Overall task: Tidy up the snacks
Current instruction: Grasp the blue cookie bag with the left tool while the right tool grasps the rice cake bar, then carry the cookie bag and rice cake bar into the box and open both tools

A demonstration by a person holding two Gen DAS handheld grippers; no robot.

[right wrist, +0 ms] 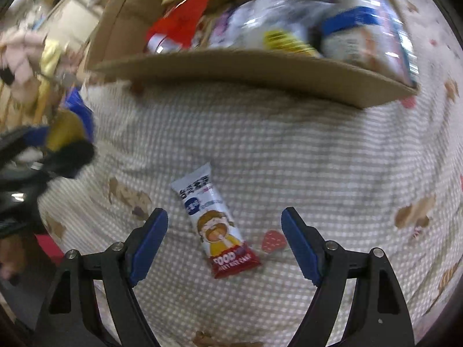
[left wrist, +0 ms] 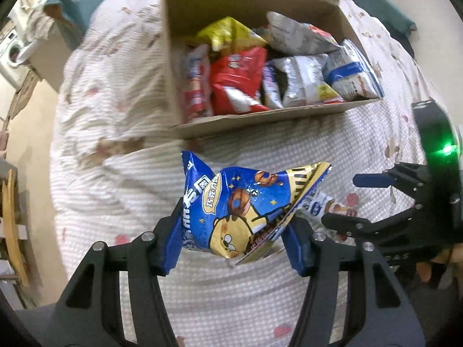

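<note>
blue snack bag [left wrist: 240, 211] pinched in left gripper [left wrist: 231, 248] | small packet [right wrist: 215, 225] between parted right gripper [right wrist: 224, 243] fingers

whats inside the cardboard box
The cardboard box holds snack packs: a yellow bag, a red bag, silver bags and a blue-striped white bag. They overlap, so anything under them and the box floor is hidden.

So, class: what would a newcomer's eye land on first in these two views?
First, the crumpled blue snack bag pinched in the left gripper above the bedspread. Behind it sits the cardboard box full of bright packets. A small wrapped bar lies on the bedspread between the right gripper's open fingers.
</note>
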